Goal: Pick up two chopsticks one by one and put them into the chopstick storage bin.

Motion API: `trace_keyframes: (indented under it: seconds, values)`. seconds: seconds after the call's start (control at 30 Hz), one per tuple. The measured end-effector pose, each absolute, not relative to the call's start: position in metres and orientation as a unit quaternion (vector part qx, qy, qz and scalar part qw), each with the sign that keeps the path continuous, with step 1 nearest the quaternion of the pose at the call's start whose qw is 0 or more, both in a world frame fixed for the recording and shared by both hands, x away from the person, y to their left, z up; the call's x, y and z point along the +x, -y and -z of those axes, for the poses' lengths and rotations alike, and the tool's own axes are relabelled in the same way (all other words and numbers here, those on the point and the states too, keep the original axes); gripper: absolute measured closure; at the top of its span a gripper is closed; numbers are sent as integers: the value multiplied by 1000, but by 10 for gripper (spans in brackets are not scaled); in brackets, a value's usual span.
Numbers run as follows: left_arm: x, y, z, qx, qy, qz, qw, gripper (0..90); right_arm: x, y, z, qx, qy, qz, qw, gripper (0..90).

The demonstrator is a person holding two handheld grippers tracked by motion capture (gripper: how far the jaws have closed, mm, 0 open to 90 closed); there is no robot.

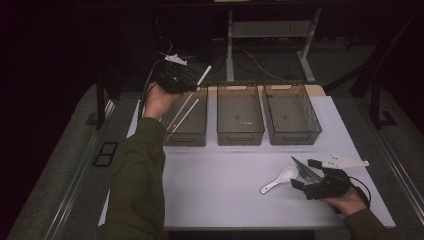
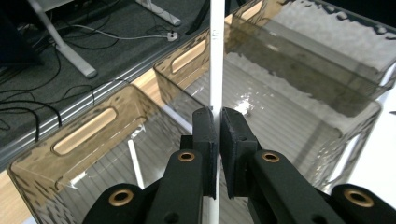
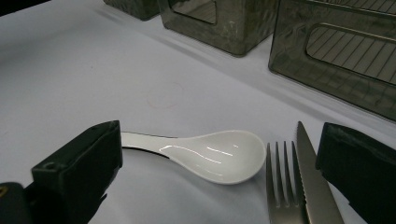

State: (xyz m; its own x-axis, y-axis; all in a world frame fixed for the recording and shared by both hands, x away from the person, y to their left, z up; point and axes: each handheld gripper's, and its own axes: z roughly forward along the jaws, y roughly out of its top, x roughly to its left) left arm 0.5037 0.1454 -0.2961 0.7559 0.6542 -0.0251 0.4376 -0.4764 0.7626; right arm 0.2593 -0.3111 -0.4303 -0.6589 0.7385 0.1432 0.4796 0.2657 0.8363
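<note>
The white chopstick (image 2: pixel 216 70) looks like smooth, matt plastic, pinched between matt black plastic tongs (image 2: pixel 218 140) with brass-coloured rivets. The three bins (image 1: pixel 240 114) are smoky, translucent plastic with rippled, glossy walls. On the matt pale tabletop (image 3: pixel 93 74), the white spoon (image 3: pixel 210 154) shines like glazed ceramic beside a brushed-metal fork (image 3: pixel 282 186) and serrated knife (image 3: pixel 315 186).

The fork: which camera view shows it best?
The right gripper view: the fork lies close, tines distinct, beside the knife and the white spoon. In the high view it cannot be told from the knife; the left gripper view looks at the bins.
</note>
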Motion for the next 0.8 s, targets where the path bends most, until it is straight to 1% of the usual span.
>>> trace_keyframes:
  seconds: [0.13, 0.37, 0.6, 0.73, 0.8]
  values:
    - [506, -149, 315, 853, -331, -131, 383, 845, 259, 311, 431, 391, -783, -464, 137, 7]
    - [508, -159, 342, 845, -359, -118, 378, 845, 259, 311, 431, 391, -784, -463, 138, 6]
    - [509, -161, 360, 840, -375, -115, 375, 844, 259, 311, 431, 391, -783, -463, 138, 6]
    - [509, -160, 363, 836, -384, -117, 374, 843, 259, 311, 431, 391, -784, -463, 138, 6]
    - [511, -158, 364, 841, -379, -118, 367, 842, 259, 311, 431, 391, -783, -463, 138, 6]
